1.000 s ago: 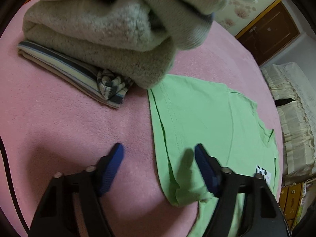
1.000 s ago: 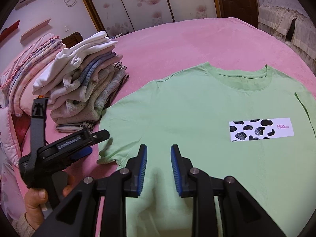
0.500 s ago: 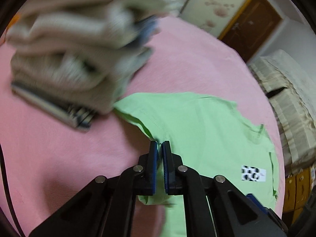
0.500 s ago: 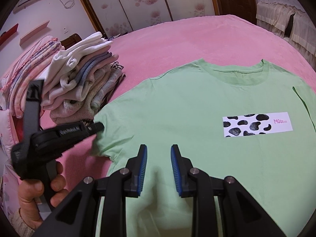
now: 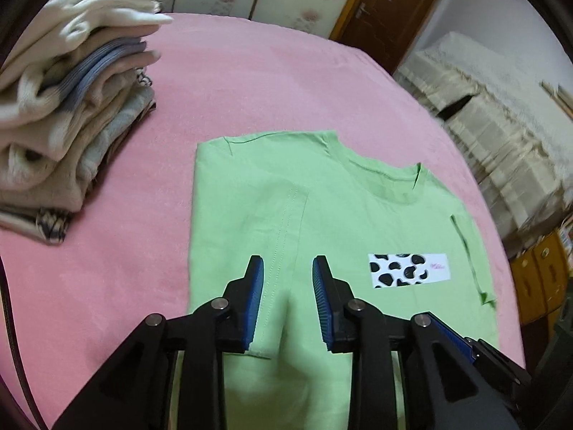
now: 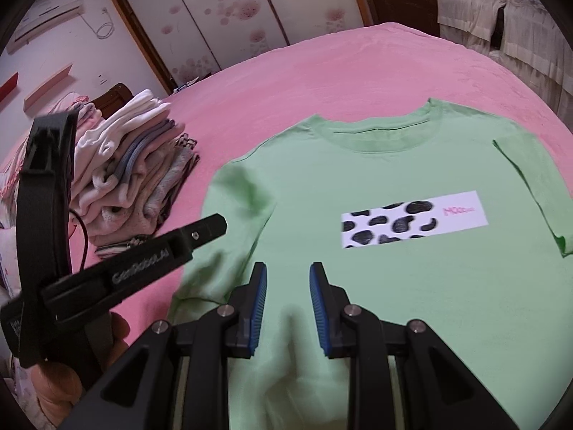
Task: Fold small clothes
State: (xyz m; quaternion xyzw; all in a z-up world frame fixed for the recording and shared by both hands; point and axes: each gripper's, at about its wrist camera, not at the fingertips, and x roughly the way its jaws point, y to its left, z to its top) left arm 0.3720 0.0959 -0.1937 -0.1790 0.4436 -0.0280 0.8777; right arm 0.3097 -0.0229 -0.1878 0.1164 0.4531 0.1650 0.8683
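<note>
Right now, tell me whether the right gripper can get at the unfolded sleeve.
Probably yes. The right gripper hangs open over the green shirt, and the flat sleeve lies to its right with nothing on it. The left gripper is on the other side.

Brown door (shut), flowered wardrobe panels, air conditioner

Illumination is even, soft indoor light from overhead; no glare. Each view is a fisheye circle with black vignetted corners and strong curvature toward the rim. The green T-shirt is sharp at centre. Left of the T-shirt, the stack of folded clothes shows motion blur; right of it, the rim furniture smears. Soft shadows darken the T-shirt's left sleeve.
</note>
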